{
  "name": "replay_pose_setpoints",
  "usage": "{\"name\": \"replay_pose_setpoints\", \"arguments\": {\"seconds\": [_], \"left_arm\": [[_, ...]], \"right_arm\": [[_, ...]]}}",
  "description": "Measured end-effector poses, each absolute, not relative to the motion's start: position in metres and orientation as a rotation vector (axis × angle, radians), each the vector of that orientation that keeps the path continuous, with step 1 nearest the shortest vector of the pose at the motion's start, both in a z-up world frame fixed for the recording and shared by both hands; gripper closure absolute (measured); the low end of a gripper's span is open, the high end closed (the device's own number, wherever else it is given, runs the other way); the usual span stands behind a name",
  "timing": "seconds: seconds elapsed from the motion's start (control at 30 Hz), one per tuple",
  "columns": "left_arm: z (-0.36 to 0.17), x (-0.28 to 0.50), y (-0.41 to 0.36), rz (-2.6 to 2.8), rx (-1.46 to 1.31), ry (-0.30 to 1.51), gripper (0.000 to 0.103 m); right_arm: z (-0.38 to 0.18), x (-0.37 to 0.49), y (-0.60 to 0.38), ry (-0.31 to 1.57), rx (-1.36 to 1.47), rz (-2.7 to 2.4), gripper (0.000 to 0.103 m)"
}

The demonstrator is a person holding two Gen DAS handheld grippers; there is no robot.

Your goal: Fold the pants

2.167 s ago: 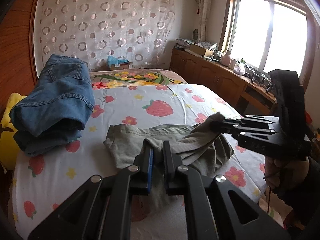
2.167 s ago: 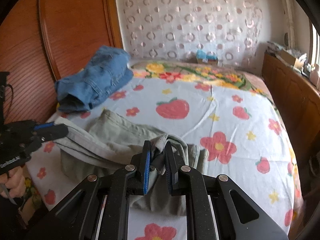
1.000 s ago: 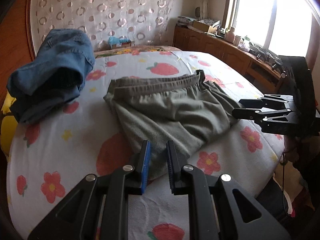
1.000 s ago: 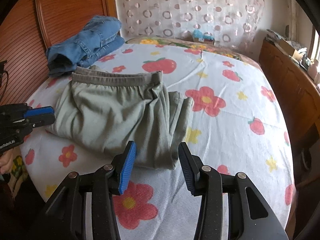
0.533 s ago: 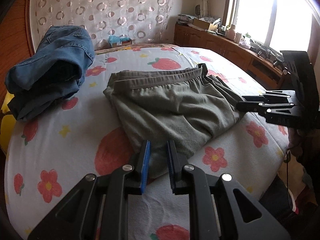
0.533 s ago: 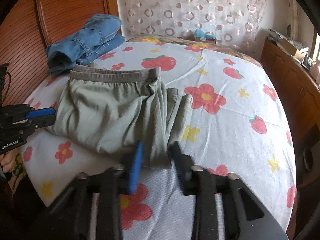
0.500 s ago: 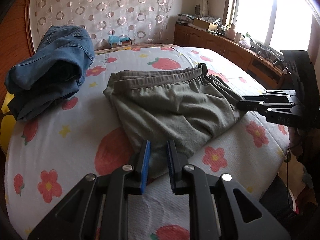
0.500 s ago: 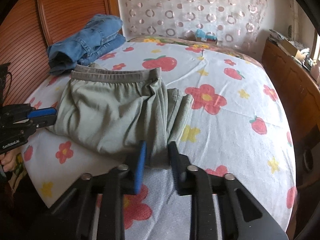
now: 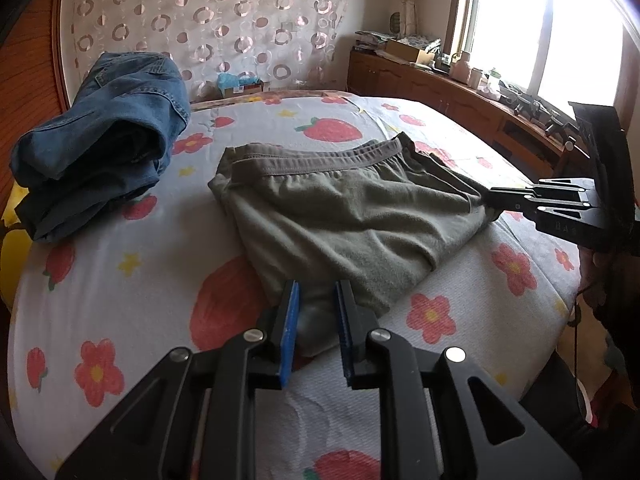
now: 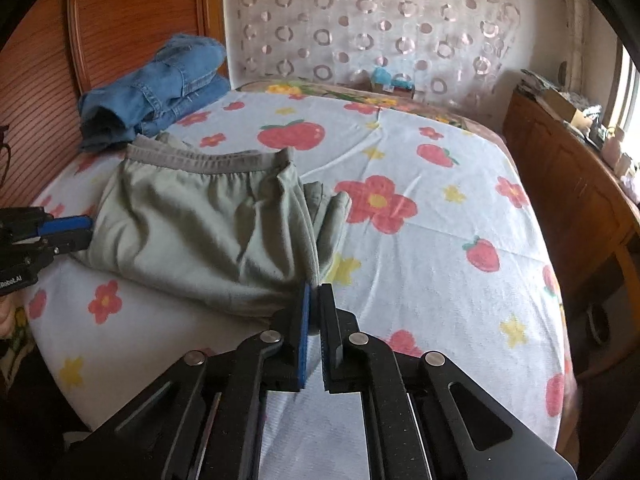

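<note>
Both grippers, left [image 9: 316, 300] and right [image 10: 314, 300], pinch the olive pants [image 9: 340, 216] (jaws nipping its near edge).

Black triangulated left tongs [image 9: 316, 300], blue pads, silver screws – right tongs [image 10: 314, 300] alike, seemingly bare skin

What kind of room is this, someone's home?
Most likely a home bedroom. A bed with a strawberry-and-flower sheet fills the view, backed by a wooden headboard. Folded jeans and olive pants lie on it, and a cluttered wooden cabinet runs under the window.
</note>
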State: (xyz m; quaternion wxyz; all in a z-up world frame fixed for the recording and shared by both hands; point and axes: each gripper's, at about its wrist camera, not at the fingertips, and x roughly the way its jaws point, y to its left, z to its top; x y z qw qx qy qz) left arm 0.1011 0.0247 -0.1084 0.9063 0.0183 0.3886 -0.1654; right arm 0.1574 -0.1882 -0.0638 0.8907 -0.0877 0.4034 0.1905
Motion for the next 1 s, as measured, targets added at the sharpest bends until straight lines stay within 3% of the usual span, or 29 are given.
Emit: {"name": "replay_pose_setpoints", "arguments": {"seconds": [0.03, 0.1, 0.13, 0.27, 0.37, 0.6, 1.0], "left_arm": [[-0.107, 0.1, 0.026, -0.342, 0.03, 0.805, 0.086], [-0.103, 0.098, 0.03, -0.341, 0.005, 0.797, 0.086], [-0.1, 0.095, 0.033, -0.338, -0.008, 0.79, 0.086], [-0.091, 0.083, 0.039, -0.395, -0.064, 0.767, 0.085], [-0.094, 0.083, 0.035, -0.4, -0.051, 0.786, 0.076], [-0.111, 0.091, 0.025, -0.352, 0.02, 0.844, 0.069], [-0.116, 0.085, 0.014, -0.303, 0.099, 0.781, 0.06]], "right_arm": [[-0.063, 0.158, -0.189, 0.837, -0.169, 0.395, 0.101], [-0.063, 0.158, -0.192, 0.84, -0.143, 0.395, 0.085], [-0.062, 0.157, -0.194, 0.842, -0.127, 0.402, 0.082], [-0.061, 0.155, -0.193, 0.845, -0.094, 0.442, 0.075], [-0.064, 0.154, -0.186, 0.855, -0.114, 0.453, 0.074], [-0.072, 0.154, -0.185, 0.863, -0.107, 0.448, 0.073], [-0.076, 0.146, -0.183, 0.81, -0.122, 0.432, 0.071]]}}
